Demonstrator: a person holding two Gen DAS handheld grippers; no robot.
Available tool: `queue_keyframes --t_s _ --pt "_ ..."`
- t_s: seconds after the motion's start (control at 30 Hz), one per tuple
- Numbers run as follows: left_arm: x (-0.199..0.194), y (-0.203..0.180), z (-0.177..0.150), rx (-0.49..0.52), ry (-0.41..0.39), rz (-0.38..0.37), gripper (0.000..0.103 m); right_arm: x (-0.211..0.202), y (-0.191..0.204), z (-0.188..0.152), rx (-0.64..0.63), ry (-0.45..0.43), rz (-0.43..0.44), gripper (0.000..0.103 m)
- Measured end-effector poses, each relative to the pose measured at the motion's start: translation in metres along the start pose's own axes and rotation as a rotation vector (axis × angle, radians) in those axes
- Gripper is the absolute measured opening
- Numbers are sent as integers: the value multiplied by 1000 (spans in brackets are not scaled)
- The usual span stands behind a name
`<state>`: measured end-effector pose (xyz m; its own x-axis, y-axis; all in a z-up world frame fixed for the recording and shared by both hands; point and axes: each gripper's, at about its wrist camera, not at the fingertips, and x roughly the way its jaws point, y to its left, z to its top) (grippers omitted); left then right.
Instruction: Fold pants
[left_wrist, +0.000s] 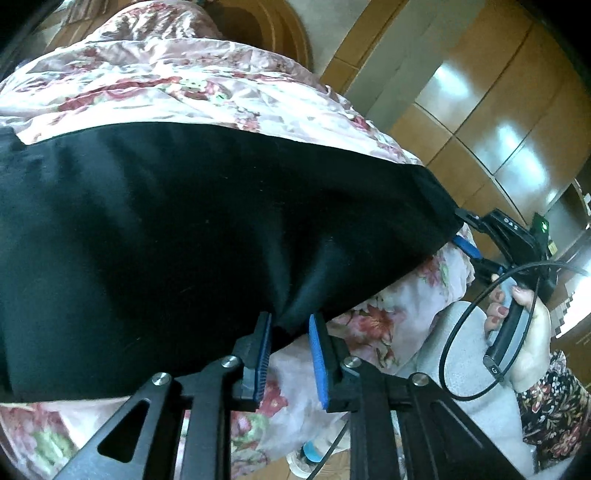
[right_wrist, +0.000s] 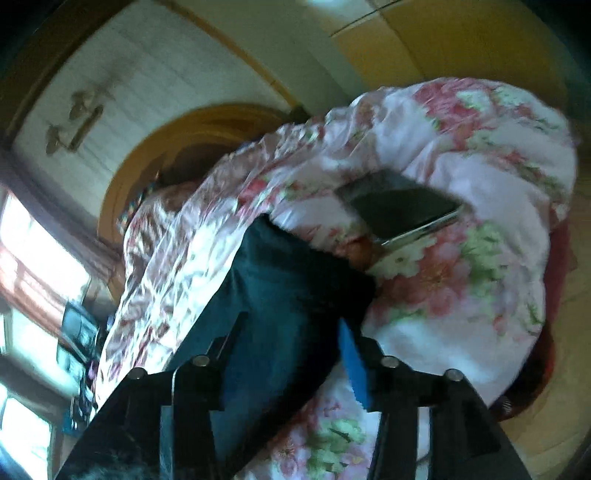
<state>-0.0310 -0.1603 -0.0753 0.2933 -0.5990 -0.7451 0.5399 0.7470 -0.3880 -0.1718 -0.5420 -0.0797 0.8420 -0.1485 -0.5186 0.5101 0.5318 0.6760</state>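
Black pants (left_wrist: 192, 229) lie spread across a floral bedspread (left_wrist: 155, 81). My left gripper (left_wrist: 288, 332) stands at their near edge with its blue pads apart, a pinch of black cloth between them. My right gripper (left_wrist: 467, 236) shows at the pants' far right corner in the left wrist view, a hand (left_wrist: 524, 325) on its handle. In the blurred right wrist view the pants (right_wrist: 280, 295) run between my right gripper's (right_wrist: 291, 339) fingers, with the blue pad (right_wrist: 354, 362) at the cloth edge. The left finger is partly hidden by cloth.
A dark phone (right_wrist: 402, 210) lies on the bedspread beyond the pants. A wooden headboard (right_wrist: 192, 122) and wall stand behind the bed. Wooden wardrobe doors (left_wrist: 498, 122) are to the right. A cable (left_wrist: 458, 332) loops by the hand.
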Motion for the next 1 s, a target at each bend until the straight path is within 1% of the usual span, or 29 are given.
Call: queue_keyframes --t_s 0.07,0.13,0.2,0.23,0.3,0.53,0.73,0.9,1.0 --pt "-6 -2 1 2 -2 33 23 -2 -5 -1 36 21 -4 50" --pt "-9 -2 2 4 -9 49 25 -1 -7 -3 58 59 -1 54" --pt "-14 0 3 -1 -21 77 29 3 -9 -5 74 100 19 62" --pt "-16 3 3 -5 -26 88 32 5 -9 -6 75 114 26 63" --pt "-19 6 4 -12 -32 110 34 9 -7 -7 68 125 27 63" --pt "-33 30 5 -42 -67 195 34 21 3 -11 21 155 32 63" --pt "-40 49 5 -65 -95 240 34 32 5 -13 28 194 24 64" --pt "-37 65 1 -68 -91 257 34 36 4 -13 50 186 45 68" --pt "-32 70 -5 -72 -82 240 34 37 4 -14 63 177 90 69"
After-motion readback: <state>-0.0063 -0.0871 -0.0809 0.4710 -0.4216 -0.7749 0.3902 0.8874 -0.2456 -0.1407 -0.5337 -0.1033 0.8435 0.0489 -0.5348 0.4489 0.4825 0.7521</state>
